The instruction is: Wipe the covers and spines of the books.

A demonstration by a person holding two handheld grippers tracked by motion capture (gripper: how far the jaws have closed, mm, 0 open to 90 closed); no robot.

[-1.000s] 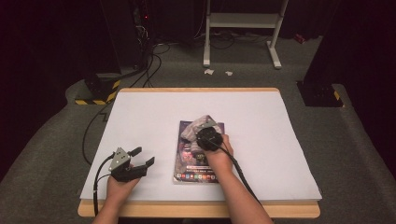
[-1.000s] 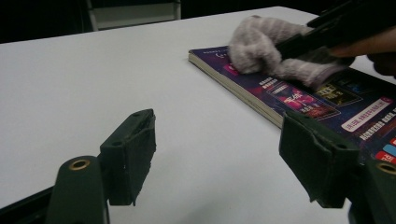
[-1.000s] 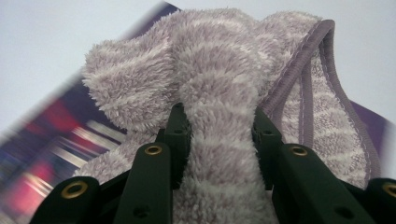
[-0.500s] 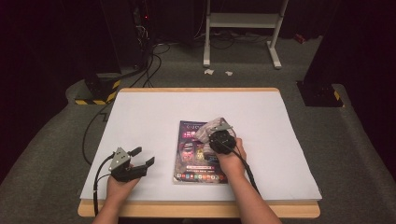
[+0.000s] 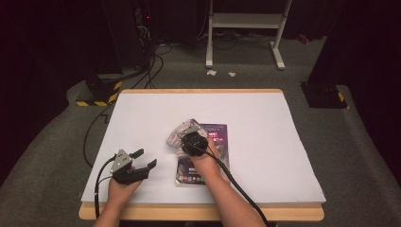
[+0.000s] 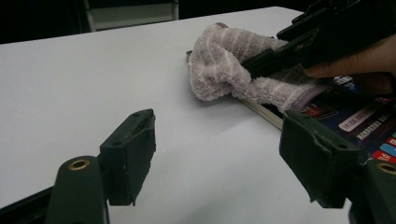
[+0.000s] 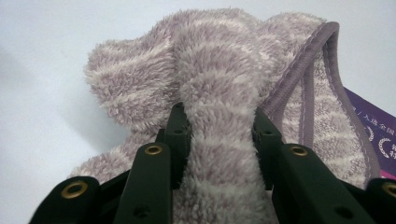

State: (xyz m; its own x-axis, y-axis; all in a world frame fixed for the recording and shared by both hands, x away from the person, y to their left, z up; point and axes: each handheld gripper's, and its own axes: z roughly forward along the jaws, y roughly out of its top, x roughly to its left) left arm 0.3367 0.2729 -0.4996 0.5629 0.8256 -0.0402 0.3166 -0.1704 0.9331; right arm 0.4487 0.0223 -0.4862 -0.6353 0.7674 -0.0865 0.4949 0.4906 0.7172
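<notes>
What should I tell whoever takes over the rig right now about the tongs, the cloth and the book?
Right tongs: shut on a bunched fold of the striped fluffy cloth, over the book's upper left corner.
Left tongs: open, nothing between them, resting near the table's front left.
Things: the book lies flat on the white table, cover up; the cloth hangs partly over its left edge onto the table.
Done: the cloth is gripped and looks to be wiping the cover.
Left: probably finish the rest of the cover, then set the cloth down. Left tongs could steady the book if it slides.
</notes>
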